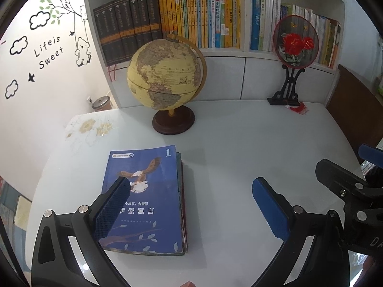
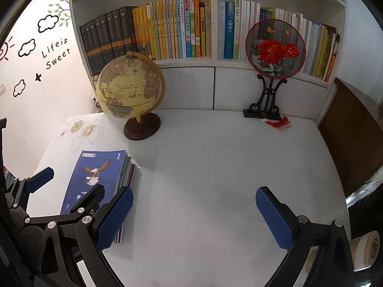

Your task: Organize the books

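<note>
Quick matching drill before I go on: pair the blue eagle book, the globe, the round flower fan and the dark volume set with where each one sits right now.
Things:
1. blue eagle book
2. globe
3. flower fan
4. dark volume set

Places:
A. standing upright at the left end of the shelf
B. on its black stand at the back right of the table
C. on top of the stack, front left of the table
D. on a round dark base, back of the table, left of centre

Pairs: 1-C, 2-D, 3-B, 4-A

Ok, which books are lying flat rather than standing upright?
Only the small stack on the white desk, topped by the blue eagle-cover book marked 1. Every other book stands upright, spine out, on the shelf behind the globe.
</note>
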